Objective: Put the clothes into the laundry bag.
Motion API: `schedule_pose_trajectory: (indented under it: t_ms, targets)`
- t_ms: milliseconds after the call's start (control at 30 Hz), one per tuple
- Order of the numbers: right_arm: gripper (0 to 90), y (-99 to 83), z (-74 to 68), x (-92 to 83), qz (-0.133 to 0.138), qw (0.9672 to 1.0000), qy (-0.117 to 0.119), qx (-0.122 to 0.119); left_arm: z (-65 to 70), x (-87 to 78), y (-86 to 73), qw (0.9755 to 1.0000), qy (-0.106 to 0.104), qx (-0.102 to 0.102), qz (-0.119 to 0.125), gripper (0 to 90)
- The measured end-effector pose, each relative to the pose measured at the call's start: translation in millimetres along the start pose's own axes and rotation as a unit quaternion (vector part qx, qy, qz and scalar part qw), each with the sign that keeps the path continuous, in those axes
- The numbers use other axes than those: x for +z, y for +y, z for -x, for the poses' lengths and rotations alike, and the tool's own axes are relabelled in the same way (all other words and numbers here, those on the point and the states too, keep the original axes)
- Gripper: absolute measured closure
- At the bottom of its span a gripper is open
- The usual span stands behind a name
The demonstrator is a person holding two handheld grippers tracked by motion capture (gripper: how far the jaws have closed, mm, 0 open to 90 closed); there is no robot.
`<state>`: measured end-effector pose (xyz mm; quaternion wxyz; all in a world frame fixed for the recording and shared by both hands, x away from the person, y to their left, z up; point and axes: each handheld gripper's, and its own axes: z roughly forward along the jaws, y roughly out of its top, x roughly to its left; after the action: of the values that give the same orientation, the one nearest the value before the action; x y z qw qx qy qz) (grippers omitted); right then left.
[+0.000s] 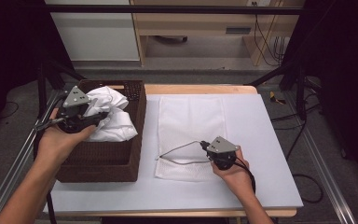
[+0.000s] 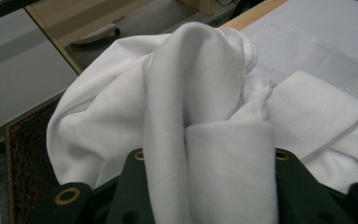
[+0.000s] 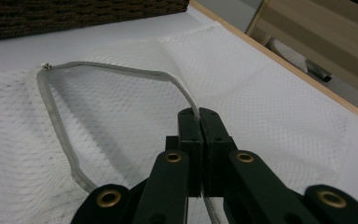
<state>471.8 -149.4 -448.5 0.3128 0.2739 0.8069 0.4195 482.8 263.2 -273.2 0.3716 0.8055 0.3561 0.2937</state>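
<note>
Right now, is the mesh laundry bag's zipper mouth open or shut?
Open. The right gripper pinches the grey zipper edge and lifts it off the mesh bag, leaving a wide gap.

One basket (image 1: 121,158), one mesh bag (image 1: 191,116) (unzipped), one white garment (image 1: 112,116).

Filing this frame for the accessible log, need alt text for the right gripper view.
The right gripper, jaws shut, pinches the grey zipper edge of a white mesh bag and lifts it so the mouth gapes open. The bag lies flat on a white table, with a dark wicker basket behind it.
</note>
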Motion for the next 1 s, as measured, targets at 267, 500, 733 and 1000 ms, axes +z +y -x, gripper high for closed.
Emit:
schedule_pose_trajectory:
  t_ms: [267,500,733,1000]
  targets:
    - [89.1,-1.1,1.2,-1.7,0.001,1.0000,0.001,0.003,8.6,4.3,7.9,0.9999,-0.005,0.006,0.008,69.0]
    - [89.2,-2.3,1.7,-1.5,0.000,1.0000,0.002,0.005,14.0,-1.9,15.5,0.9996,-0.007,0.005,0.029,69.0]
    - [89.2,-2.7,1.2,-1.8,0.005,1.0000,-0.002,0.003,19.5,-4.7,17.7,0.9992,-0.016,0.009,0.036,68.9]
    - [89.2,-3.0,0.9,-1.8,0.006,1.0000,-0.004,0.002,23.0,-2.0,20.9,0.9987,-0.023,0.009,0.044,68.9]
